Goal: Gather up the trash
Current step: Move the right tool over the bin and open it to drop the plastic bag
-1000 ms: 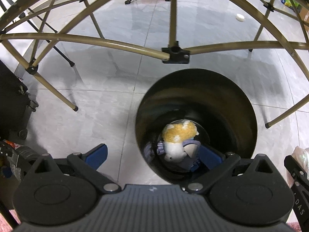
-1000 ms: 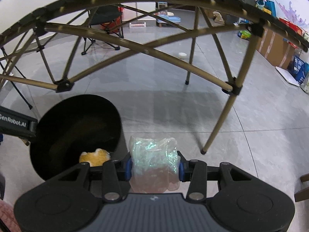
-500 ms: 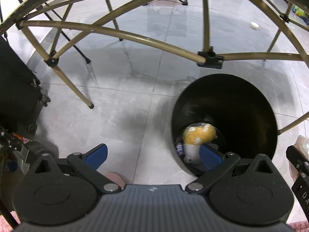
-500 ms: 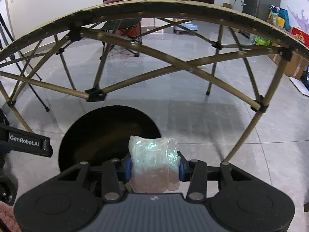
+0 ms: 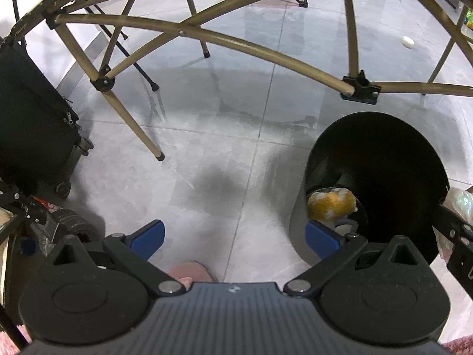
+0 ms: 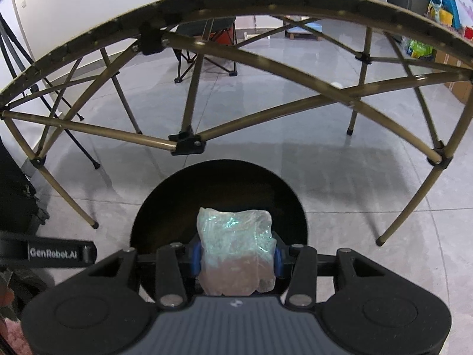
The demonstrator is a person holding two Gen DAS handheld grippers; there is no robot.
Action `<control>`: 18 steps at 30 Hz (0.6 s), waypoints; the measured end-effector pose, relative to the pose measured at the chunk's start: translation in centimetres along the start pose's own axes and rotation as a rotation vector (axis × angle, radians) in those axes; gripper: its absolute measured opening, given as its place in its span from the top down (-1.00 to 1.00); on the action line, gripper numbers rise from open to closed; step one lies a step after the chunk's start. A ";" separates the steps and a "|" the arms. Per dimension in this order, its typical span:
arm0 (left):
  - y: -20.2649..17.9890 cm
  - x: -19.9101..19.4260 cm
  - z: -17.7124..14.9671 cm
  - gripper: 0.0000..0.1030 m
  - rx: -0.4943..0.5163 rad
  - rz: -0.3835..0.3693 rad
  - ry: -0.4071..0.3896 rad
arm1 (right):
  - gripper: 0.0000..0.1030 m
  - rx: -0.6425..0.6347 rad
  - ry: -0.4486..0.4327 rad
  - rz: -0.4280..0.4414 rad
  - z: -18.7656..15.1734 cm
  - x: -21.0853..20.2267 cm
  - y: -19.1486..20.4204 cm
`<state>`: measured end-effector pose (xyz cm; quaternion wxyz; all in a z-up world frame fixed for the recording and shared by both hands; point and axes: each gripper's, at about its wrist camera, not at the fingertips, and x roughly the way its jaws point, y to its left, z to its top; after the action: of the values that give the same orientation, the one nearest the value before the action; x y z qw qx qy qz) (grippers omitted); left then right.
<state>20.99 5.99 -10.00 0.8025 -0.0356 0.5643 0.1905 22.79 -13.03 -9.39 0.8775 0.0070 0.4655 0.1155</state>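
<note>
Yellow scrap inside bin: left view only.

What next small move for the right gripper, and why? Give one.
Probably open the right gripper and drop the plastic wad: it is clamped between the fingers, in line with the dark mouth of the bin, which already holds trash.

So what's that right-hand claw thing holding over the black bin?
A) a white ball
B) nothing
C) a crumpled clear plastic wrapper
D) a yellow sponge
C: the right gripper is shut on a crumpled clear plastic wrapper, in front of the black bin's opening.
</note>
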 end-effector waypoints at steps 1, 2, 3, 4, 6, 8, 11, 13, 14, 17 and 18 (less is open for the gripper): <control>0.2 0.1 0.0 -1.00 -0.001 0.004 0.002 | 0.17 0.004 0.008 0.002 0.1 0.3 0.2; 0.3 0.2 -0.1 -1.00 -0.002 0.008 0.005 | 0.17 0.010 0.015 0.005 0.2 0.6 0.3; 0.6 0.4 -0.1 -1.00 -0.004 0.012 0.008 | 0.18 0.016 0.025 0.009 0.3 0.9 0.4; 0.8 0.5 -0.1 -1.00 -0.006 0.016 0.011 | 0.17 0.021 0.032 0.012 0.4 1.2 0.6; 1.1 0.7 -0.1 -1.00 -0.010 0.024 0.016 | 0.17 0.023 0.047 0.011 0.5 1.8 0.9; 1.5 0.9 -0.2 -1.00 -0.014 0.031 0.020 | 0.17 0.022 0.063 0.008 0.5 2.5 1.2; 1.9 1.2 -0.1 -1.00 -0.020 0.041 0.026 | 0.17 0.031 0.093 0.006 0.5 3.7 1.3; 2.2 1.3 -0.2 -1.00 -0.024 0.044 0.031 | 0.17 0.038 0.108 0.002 0.6 4.4 1.4; 2.3 1.4 -0.1 -1.00 -0.027 0.043 0.034 | 0.17 0.041 0.115 0.002 0.6 4.7 1.3; 2.7 1.4 -0.1 -1.00 -0.041 0.041 0.038 | 0.17 0.050 0.132 0.002 0.5 5.3 1.4; 2.9 1.4 -0.1 -1.00 -0.042 0.040 0.038 | 0.17 0.051 0.137 0.002 0.4 5.4 1.4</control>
<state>20.36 9.01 -10.89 0.7869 -0.0449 0.5757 0.2175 25.80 -10.47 -13.42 0.8431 0.0218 0.5270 0.1047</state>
